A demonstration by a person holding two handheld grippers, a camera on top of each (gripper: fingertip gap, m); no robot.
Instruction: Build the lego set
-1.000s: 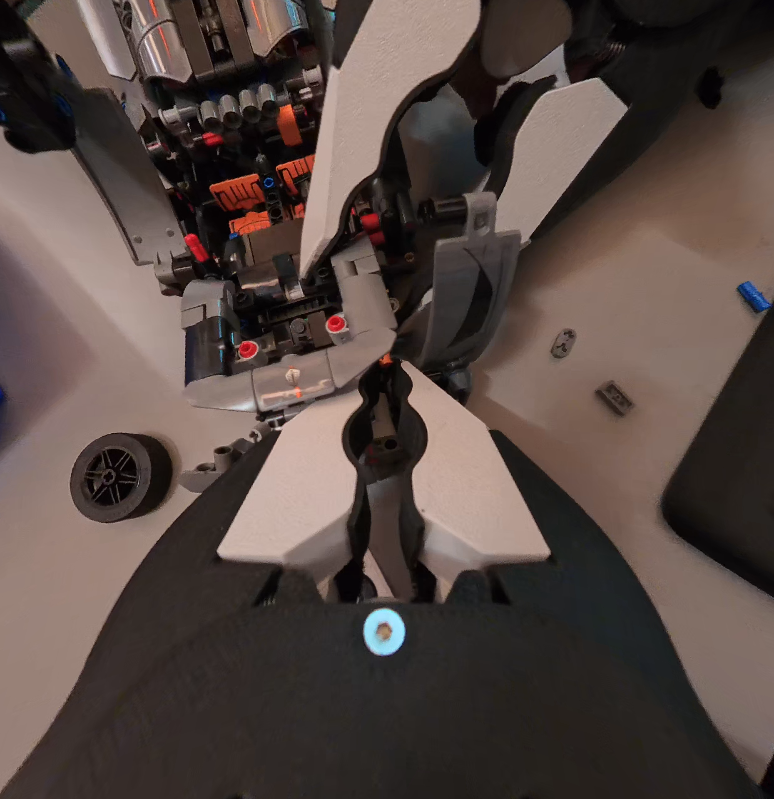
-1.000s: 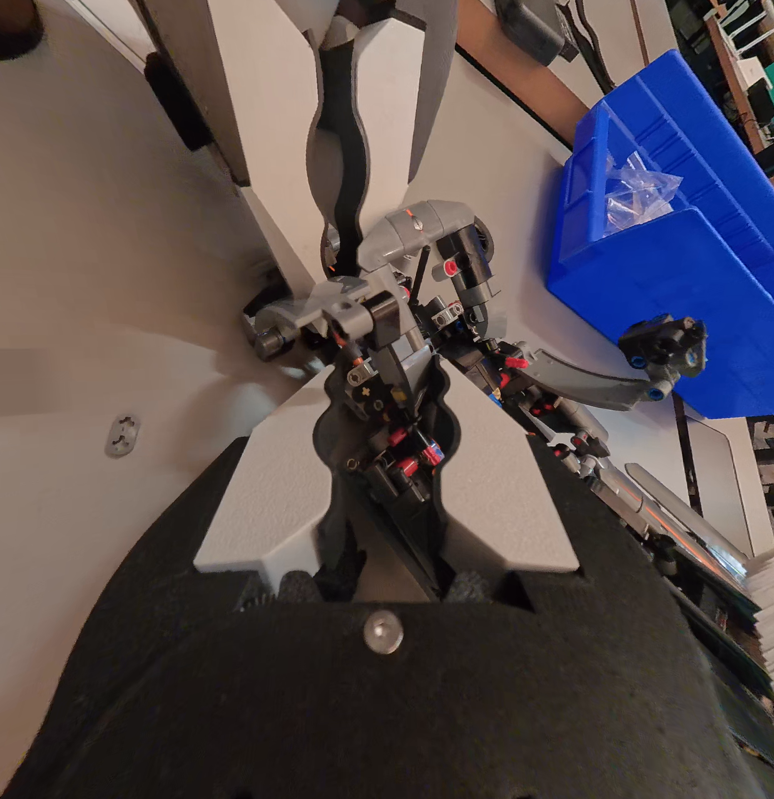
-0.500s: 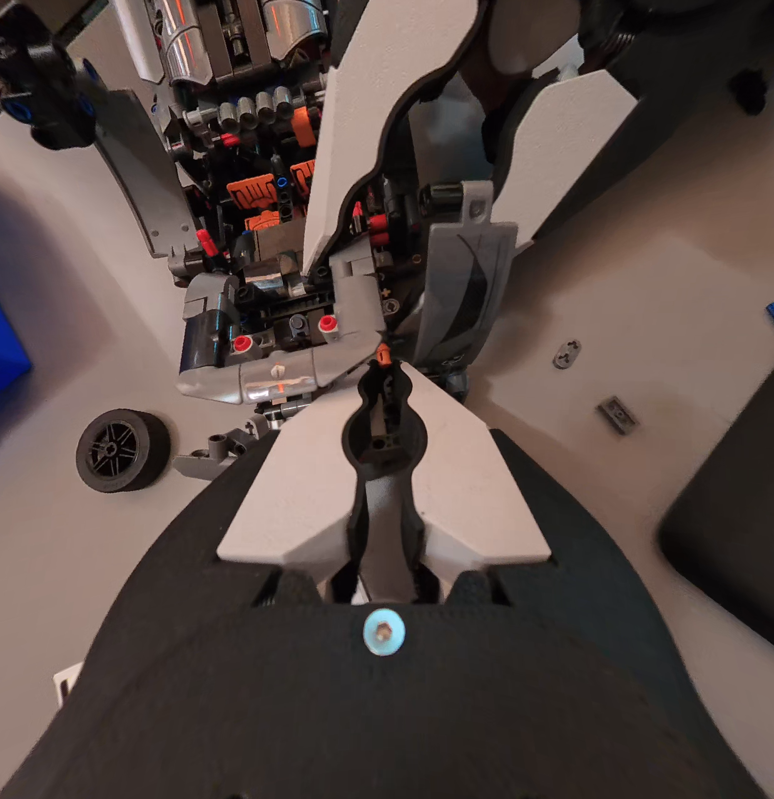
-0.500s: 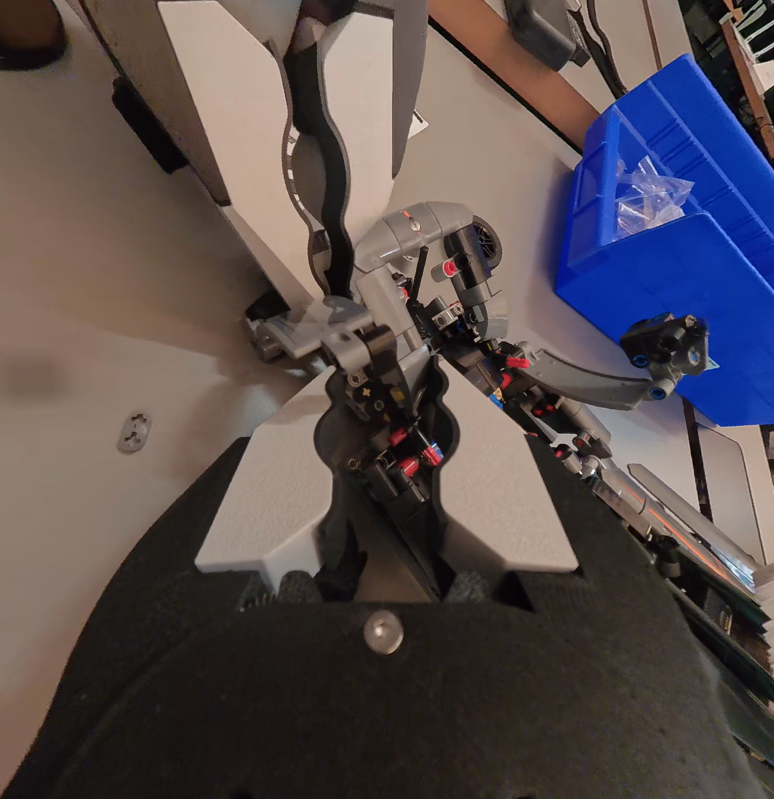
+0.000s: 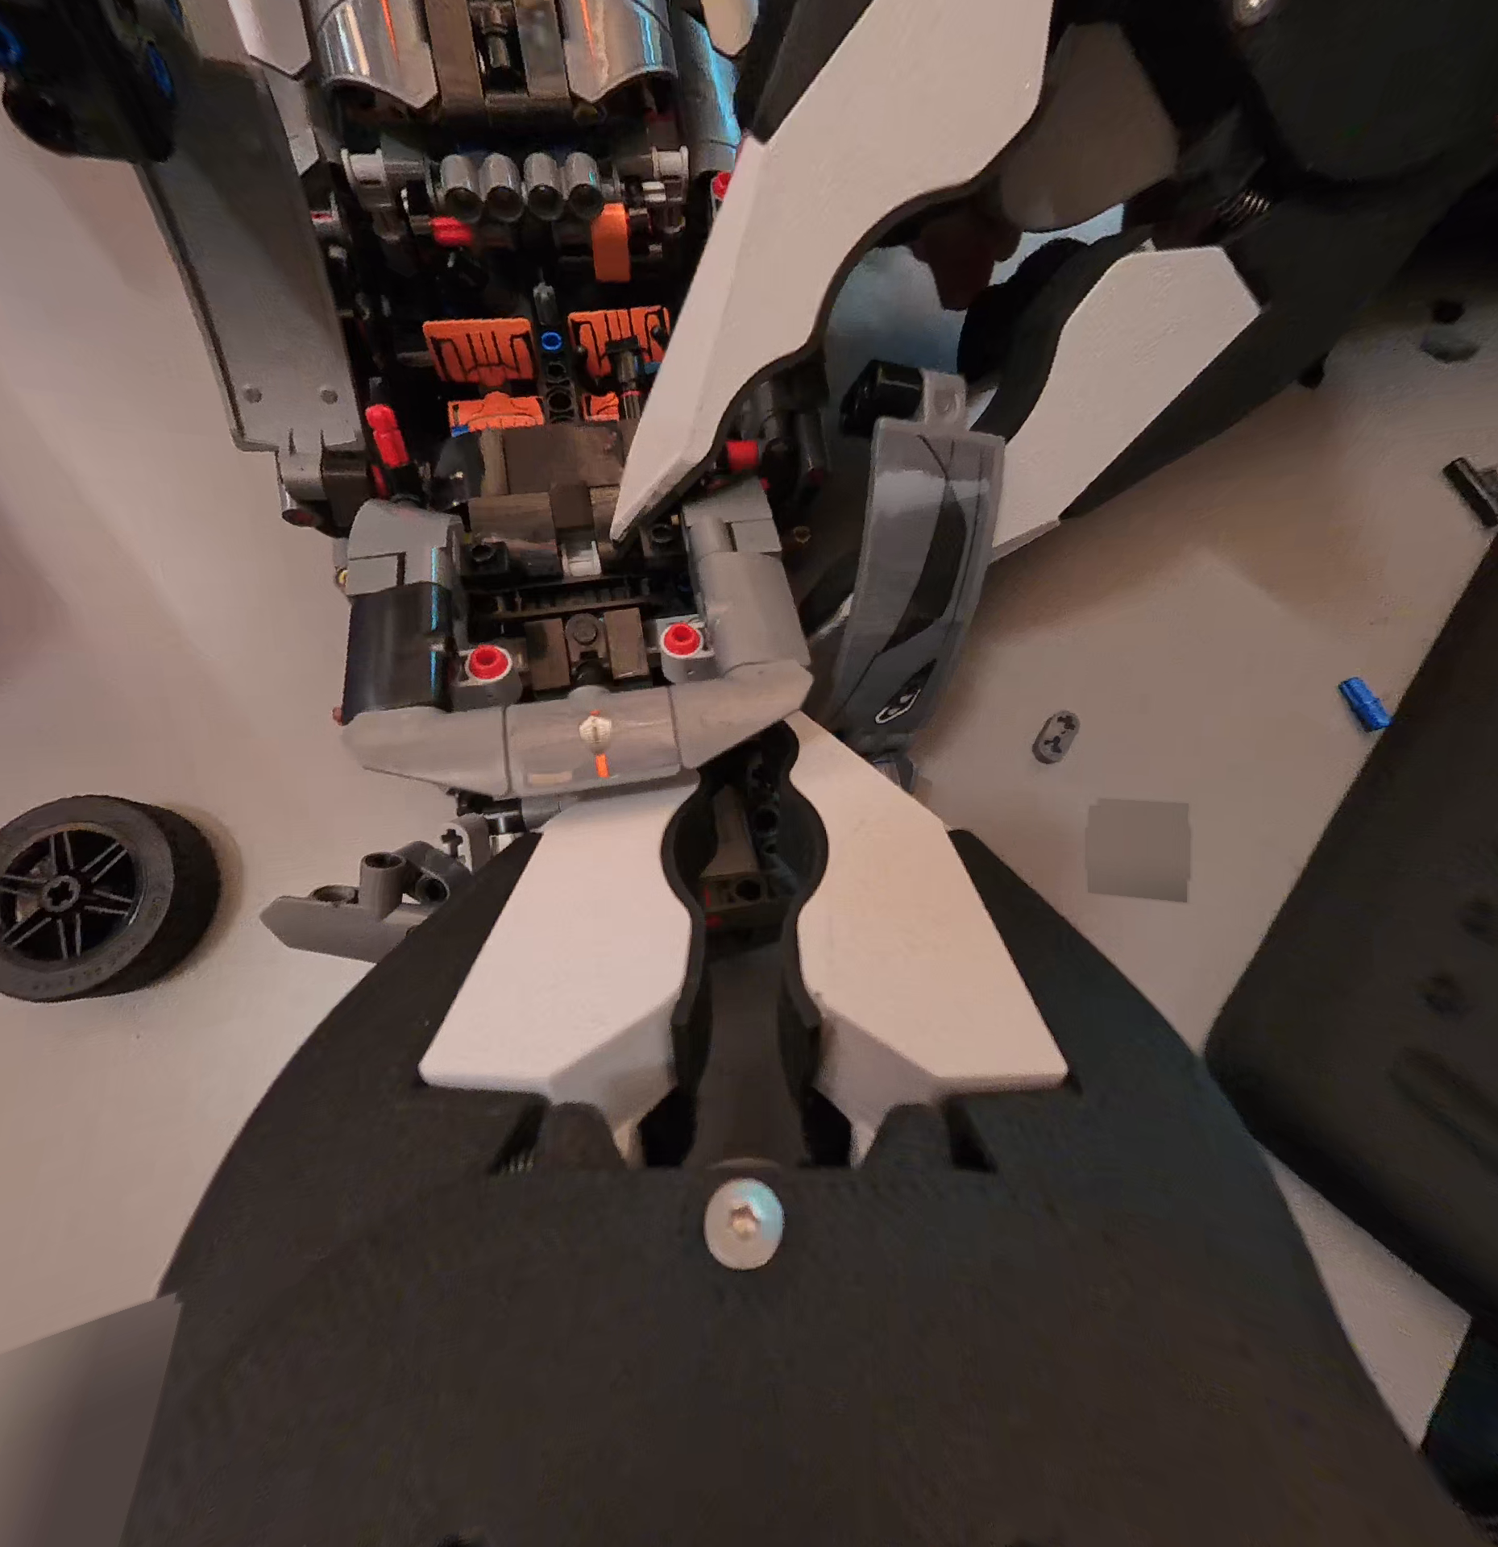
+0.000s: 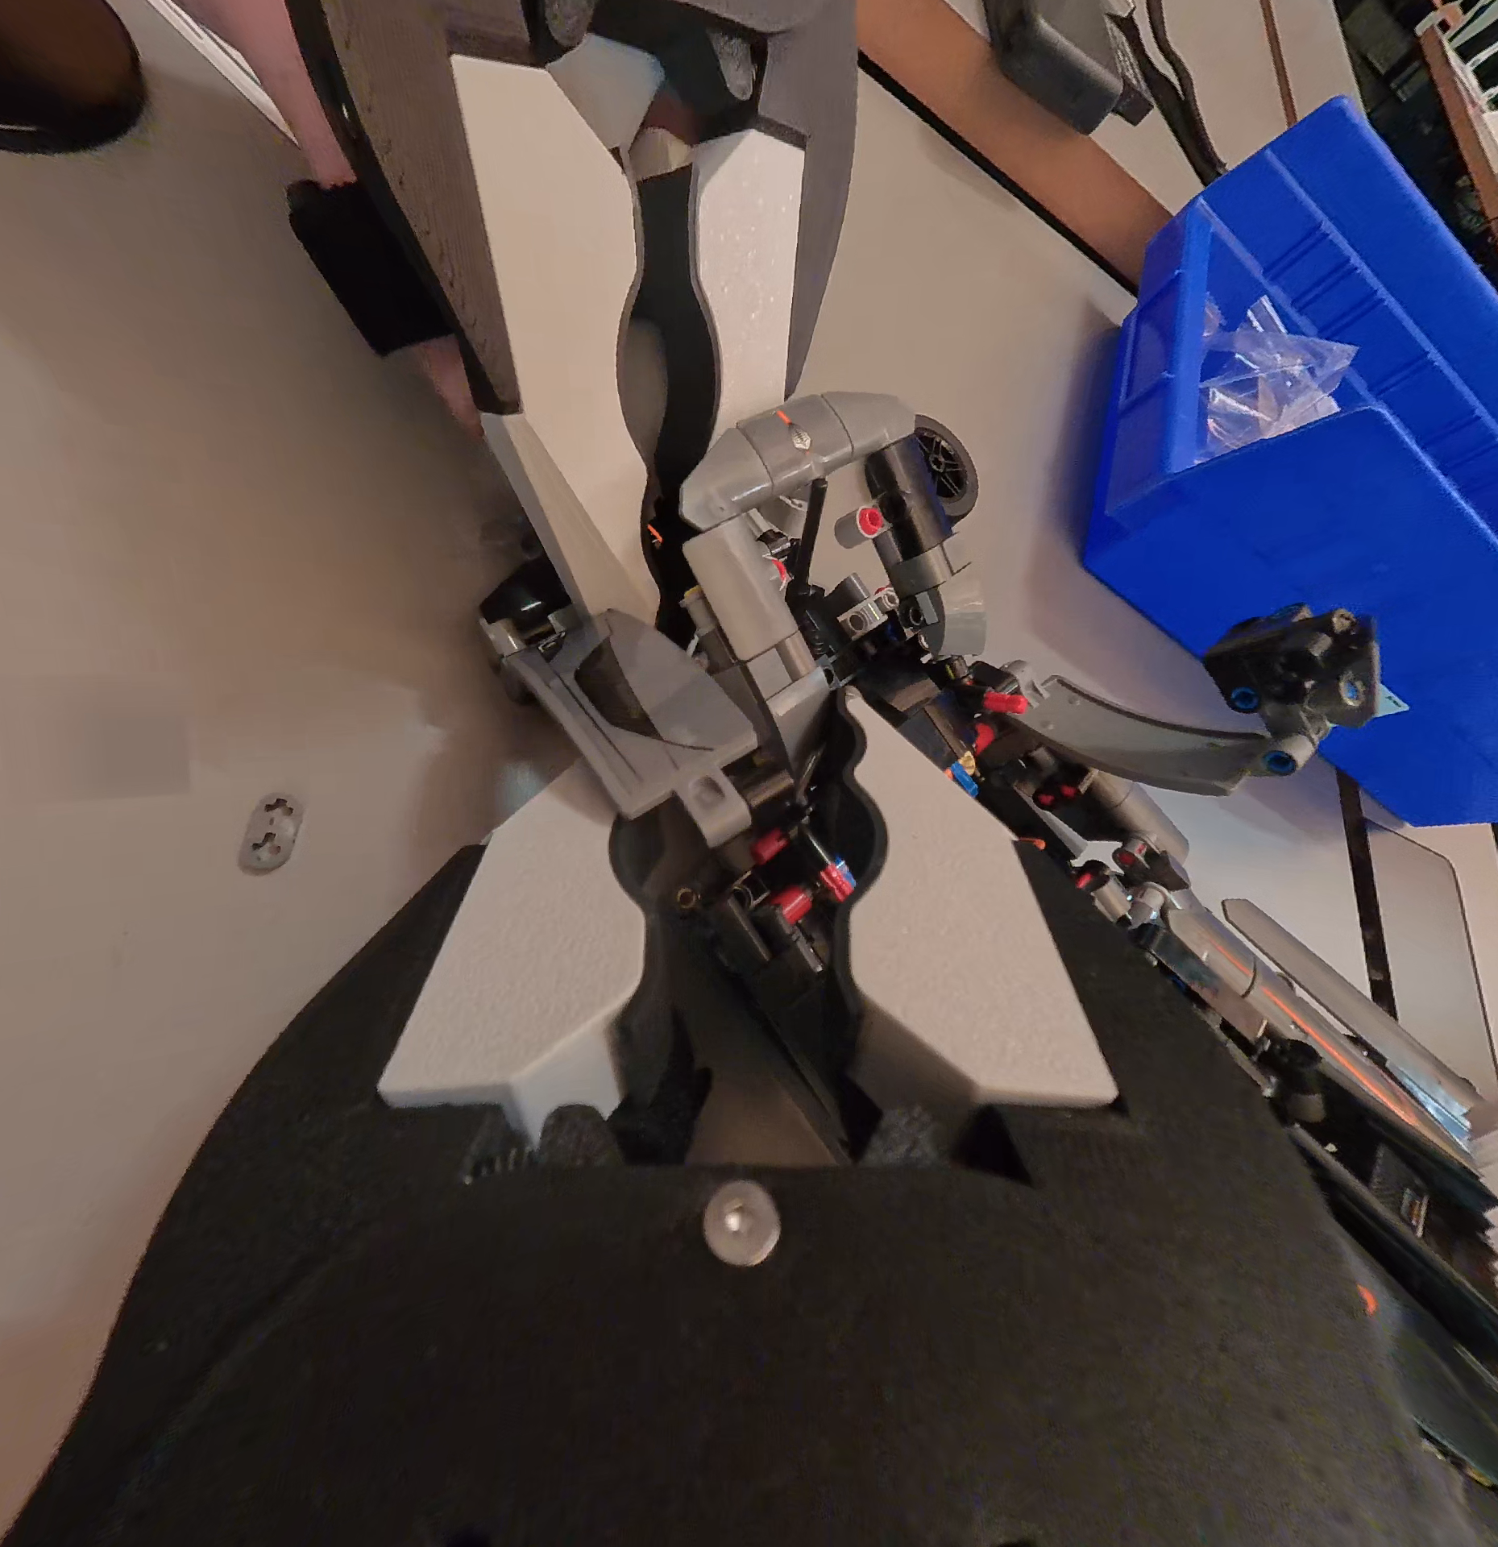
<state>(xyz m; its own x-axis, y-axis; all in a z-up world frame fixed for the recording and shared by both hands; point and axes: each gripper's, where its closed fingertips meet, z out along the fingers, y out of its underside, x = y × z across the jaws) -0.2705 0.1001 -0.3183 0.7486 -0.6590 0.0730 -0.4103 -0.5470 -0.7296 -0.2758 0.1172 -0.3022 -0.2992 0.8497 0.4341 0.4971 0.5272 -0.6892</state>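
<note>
gripping one lego car (image 5: 561, 636), two grippers

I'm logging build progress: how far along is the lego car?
Done: the car has its body, engine and orange seats. In hand: both grippers, left and right, are shut on its front end beside the hanging grey fender. Left: a wheel, a grey piece, a blue pin and a link lie loose on the table.
</note>
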